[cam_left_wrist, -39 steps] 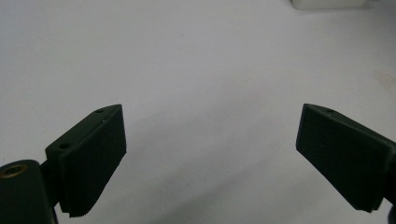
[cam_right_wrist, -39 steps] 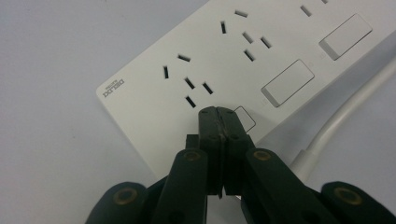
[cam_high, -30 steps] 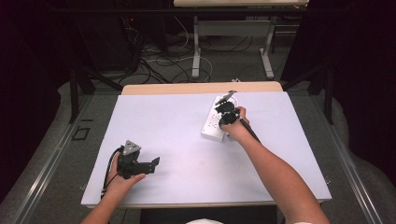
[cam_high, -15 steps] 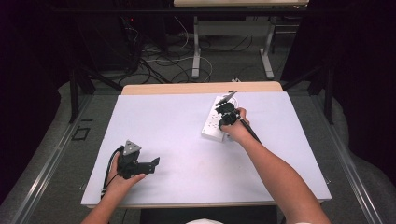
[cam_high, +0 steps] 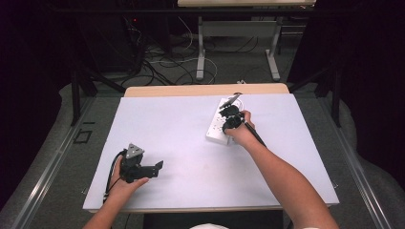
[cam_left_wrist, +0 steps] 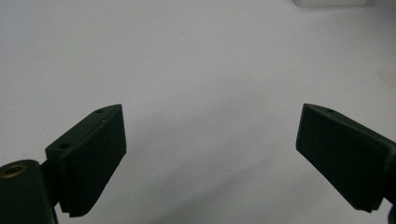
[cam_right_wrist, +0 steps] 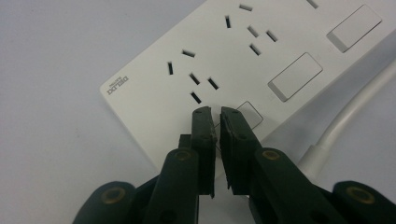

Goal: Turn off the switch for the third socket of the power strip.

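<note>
The right gripper (cam_right_wrist: 215,114) has its two black jaws drawn almost together, only a thin slit left between them, and nothing is caught in that slit. Its tips sit on the top face of a white power strip (cam_right_wrist: 261,60) — right at the nearest of the strip's rocker switches (cam_right_wrist: 250,114), which lies partly hidden behind the right-hand jaw. Just beyond the tips is a cluster of socket slots, and farther along the strip come two more switches and another set of slots. To the right of the jaws the strip's white cable (cam_right_wrist: 348,121) runs off along the table. In the high view the right gripper (cam_high: 230,116) is held over the near end of the power strip (cam_high: 216,130), which lies at the far right part of the white table (cam_high: 181,124). Well apart from it, near the front left edge, the left gripper (cam_high: 157,167) rests in the person's hand with its jaws spread wide — in its own view the left gripper (cam_left_wrist: 210,154) has only bare tabletop between them.
</note>
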